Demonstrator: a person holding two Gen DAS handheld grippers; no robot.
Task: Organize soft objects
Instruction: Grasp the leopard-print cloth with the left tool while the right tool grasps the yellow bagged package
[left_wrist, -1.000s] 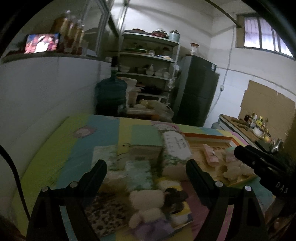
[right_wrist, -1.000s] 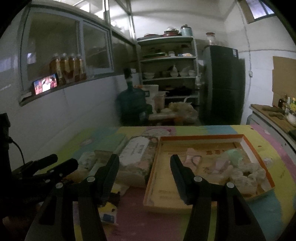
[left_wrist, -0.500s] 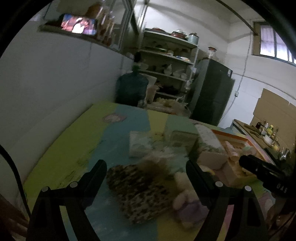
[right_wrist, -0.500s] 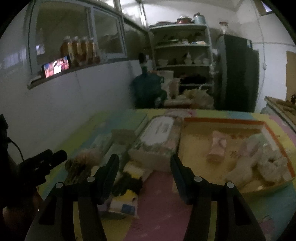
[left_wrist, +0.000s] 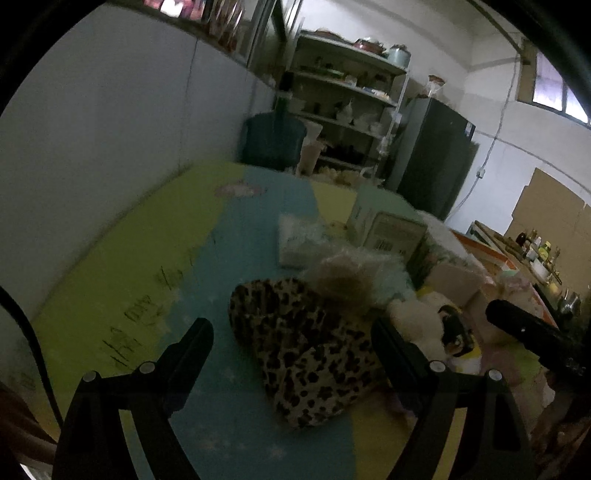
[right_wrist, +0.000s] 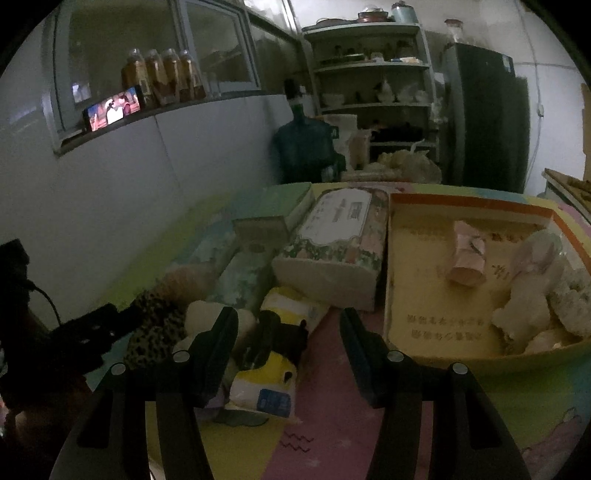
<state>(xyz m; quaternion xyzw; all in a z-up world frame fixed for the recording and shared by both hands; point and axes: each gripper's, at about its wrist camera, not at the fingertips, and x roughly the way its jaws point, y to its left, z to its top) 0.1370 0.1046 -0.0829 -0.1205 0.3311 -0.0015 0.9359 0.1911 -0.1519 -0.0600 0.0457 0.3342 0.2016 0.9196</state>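
Leopard-print fabric (left_wrist: 306, 350) lies between my wide, empty left tongs (left_wrist: 291, 343), lined up for grabbing; right tongs (right_wrist: 288, 328), also wide, frame the yellow packet (right_wrist: 266, 387).

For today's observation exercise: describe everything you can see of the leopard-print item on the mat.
The leopard-print item is a soft, rounded fabric piece with dark spots on tan, lying flat on the blue and yellow mat. It sits ahead of the left gripper, framed by its open jaws, not visibly pinched. A fluffy brownish tuft lies against its far edge; a white plush toy adjoins its right.

Both tools lowered toward the leopard-print pouch (left_wrist: 306, 347).
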